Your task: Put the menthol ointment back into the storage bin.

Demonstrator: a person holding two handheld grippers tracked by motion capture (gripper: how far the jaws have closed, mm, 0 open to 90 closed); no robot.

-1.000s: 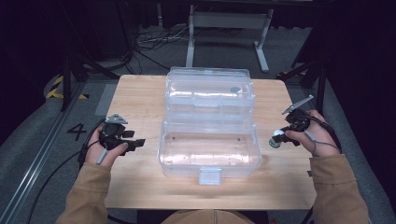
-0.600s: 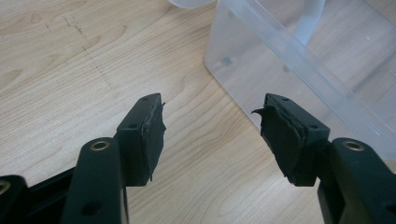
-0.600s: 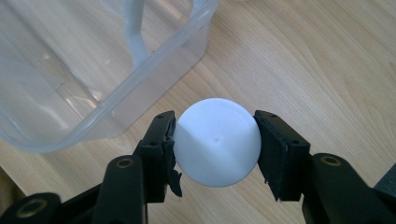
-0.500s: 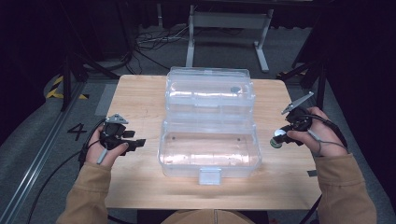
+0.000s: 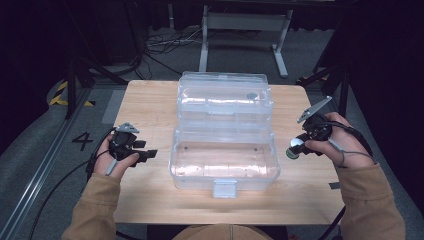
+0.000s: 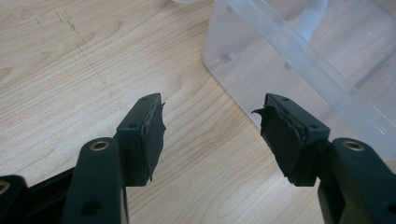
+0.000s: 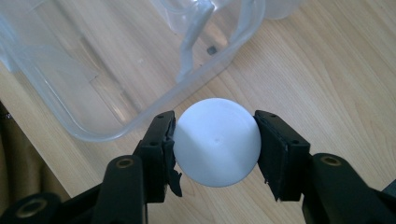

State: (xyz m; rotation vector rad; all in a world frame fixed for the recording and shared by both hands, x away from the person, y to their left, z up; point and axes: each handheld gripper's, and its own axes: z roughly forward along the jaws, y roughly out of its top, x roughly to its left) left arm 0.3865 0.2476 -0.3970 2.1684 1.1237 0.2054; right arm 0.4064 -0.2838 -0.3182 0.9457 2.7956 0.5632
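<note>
— One white ball is pinched between the jaws of the right gripper, held above the desk near its right edge, just beside the clear plastic box.

— And the box?

— It stands open at the middle of the desk, lid laid back toward the far edge.

— The other hand?

— The left gripper sits near the left edge, jaws spread wide with nothing between them, pointing at the box's near corner.

One clear plastic box — lid open — one white ball, one wooden table.
</note>
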